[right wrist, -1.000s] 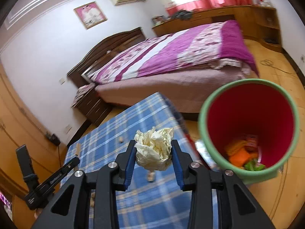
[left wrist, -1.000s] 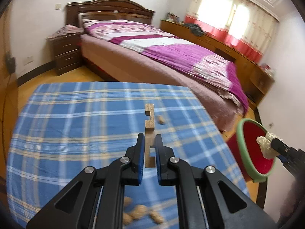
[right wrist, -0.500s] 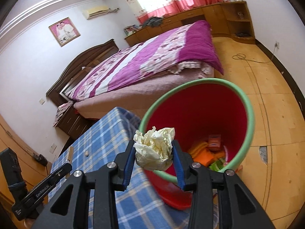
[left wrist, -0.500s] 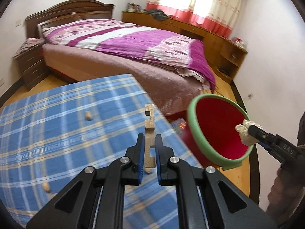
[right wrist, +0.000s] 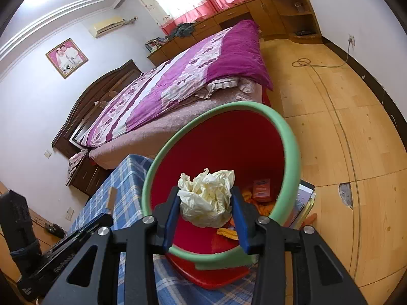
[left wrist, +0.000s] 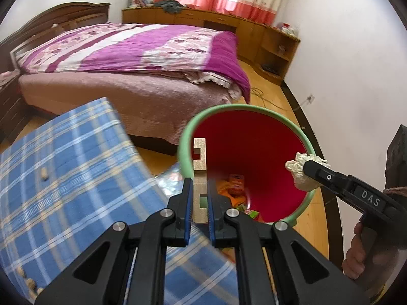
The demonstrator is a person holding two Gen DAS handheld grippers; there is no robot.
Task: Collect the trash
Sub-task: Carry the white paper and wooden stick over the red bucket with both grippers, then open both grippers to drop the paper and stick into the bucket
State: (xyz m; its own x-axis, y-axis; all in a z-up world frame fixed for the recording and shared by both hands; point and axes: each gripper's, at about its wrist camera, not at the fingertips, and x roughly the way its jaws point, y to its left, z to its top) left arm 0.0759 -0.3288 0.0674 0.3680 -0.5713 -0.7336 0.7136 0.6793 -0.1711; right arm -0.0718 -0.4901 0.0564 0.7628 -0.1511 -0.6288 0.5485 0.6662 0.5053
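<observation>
Left gripper: jaws clamped tight on a notched wooden piece, which stands upright between the blue pads and sticks out above the tips.
Bin: red inside, green rim, its mouth tilted toward the camera; the wooden piece's top overlaps its left rim.
Bin contents: orange and green wrappers and a small red box at the bottom.
Right gripper: enters from the right, holding a crumpled paper wad at the bin's right rim.
Hand: wrapped around the right gripper's handle.
Table: blue plaid cloth, lower left, small peanut-like bits scattered on it.
Background: bed with purple cover.
</observation>
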